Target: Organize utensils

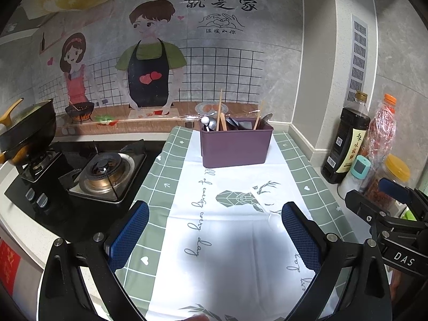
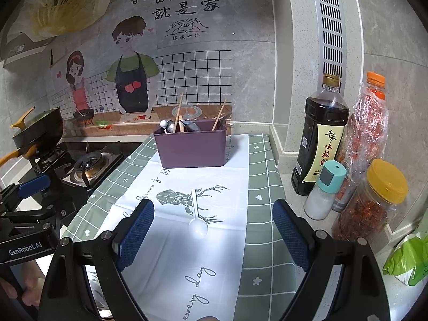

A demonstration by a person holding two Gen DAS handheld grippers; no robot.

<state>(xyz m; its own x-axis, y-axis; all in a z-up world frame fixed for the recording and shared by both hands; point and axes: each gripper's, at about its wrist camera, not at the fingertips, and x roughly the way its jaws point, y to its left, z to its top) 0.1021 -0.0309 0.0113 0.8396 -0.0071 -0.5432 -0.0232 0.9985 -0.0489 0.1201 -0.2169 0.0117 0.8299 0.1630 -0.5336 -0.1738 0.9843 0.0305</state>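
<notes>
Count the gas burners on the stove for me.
2. One burner sits bare beside the green checked cloth. The other is under the black pan at the far left, mostly hidden by it. More may lie out of view.

A smooth white plastic spoon [image 2: 197, 224] lies on the glossy green-and-white checked tablecloth [image 2: 264, 214]. Farther off, the matt purple plastic box [image 2: 191, 147] holds wooden chopsticks [image 2: 178, 112] and shiny metal spoons [image 2: 170, 125].

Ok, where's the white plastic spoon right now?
In the right wrist view the white plastic spoon lies on the tablecloth's deer print, apart from and in front of the purple utensil holder.
</notes>
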